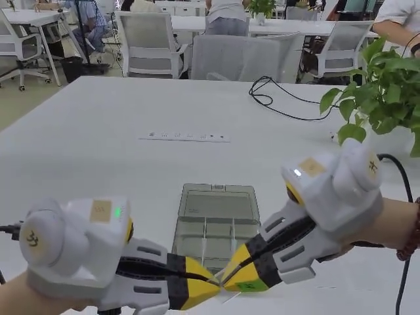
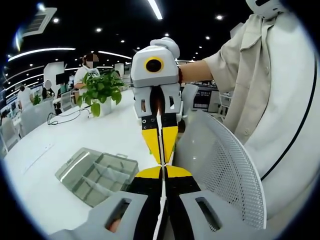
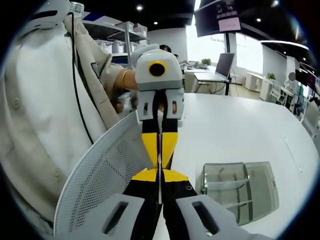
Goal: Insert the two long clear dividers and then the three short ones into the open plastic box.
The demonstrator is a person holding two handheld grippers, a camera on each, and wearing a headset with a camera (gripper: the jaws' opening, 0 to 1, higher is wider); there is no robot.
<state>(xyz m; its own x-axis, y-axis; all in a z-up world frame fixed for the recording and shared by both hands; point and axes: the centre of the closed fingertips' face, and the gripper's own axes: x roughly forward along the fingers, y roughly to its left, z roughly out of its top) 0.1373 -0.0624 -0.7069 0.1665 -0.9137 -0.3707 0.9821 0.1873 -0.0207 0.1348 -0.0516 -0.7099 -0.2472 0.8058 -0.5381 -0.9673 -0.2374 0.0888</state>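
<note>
The open clear plastic box (image 1: 216, 195) lies on the white table just beyond both grippers, lid flat on the far side. Clear dividers (image 1: 205, 237) stand in its base and split it into compartments. My left gripper (image 1: 211, 289) comes in from the lower left and is shut with nothing in it. From the right, my right gripper (image 1: 228, 284) is shut and holds nothing. Their yellow tips meet nose to nose above the table's near edge. In the left gripper view the box (image 2: 97, 172) lies left of the left gripper (image 2: 162, 169). In the right gripper view the box (image 3: 240, 187) lies right of the right gripper (image 3: 160, 172).
A potted green plant (image 1: 384, 98) stands at the table's right edge, with a black cable (image 1: 275, 98) curling beside it. A flush socket strip (image 1: 184, 136) sits mid-table. A white mesh chair back (image 2: 220, 170) is near the person's body. Office chairs (image 1: 151, 46) line the far side.
</note>
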